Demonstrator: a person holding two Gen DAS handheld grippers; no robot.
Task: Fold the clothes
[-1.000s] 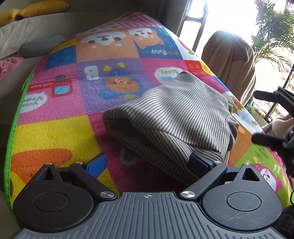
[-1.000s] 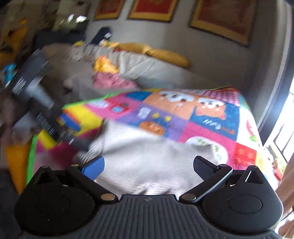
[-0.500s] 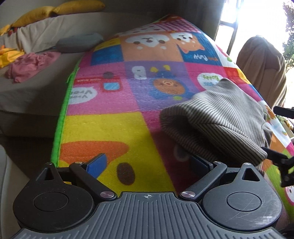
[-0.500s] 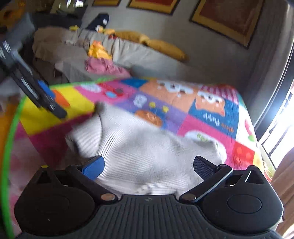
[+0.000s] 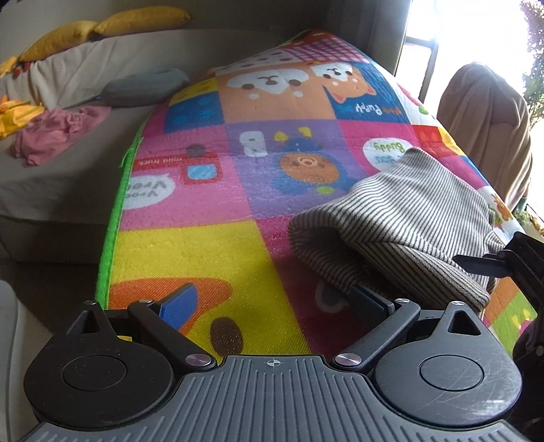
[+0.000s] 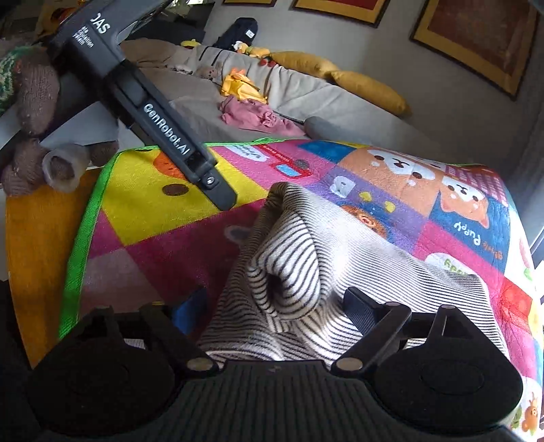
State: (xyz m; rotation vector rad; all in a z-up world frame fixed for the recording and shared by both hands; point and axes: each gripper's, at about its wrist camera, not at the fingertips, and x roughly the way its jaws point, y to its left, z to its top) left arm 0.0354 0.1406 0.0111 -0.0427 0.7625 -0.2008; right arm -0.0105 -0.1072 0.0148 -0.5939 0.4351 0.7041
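Note:
A grey and white striped garment (image 5: 401,221) lies folded into a loose bundle on a colourful play mat (image 5: 238,210). My left gripper (image 5: 272,299) is open and empty over the mat's near left part, its right finger beside the bundle's near edge. My right gripper (image 6: 275,306) is open, with the striped garment (image 6: 306,258) bunched up between its fingers. The left gripper's body (image 6: 149,112) shows at the upper left of the right wrist view. The right gripper's fingers (image 5: 482,265) show at the right edge of the left wrist view.
A beige sofa (image 5: 61,163) borders the mat on the left, with a pink cloth (image 5: 54,132), a grey cushion (image 5: 142,86) and yellow pillows (image 5: 102,27). A brown covered chair (image 5: 489,136) stands at the right by the window. A knitted toy (image 6: 34,112) sits beyond the mat's corner.
My left gripper has swung left, away from the bundle, leaving it at the right of its view. My right gripper has closed in on the garment, which now bunches between its fingers.

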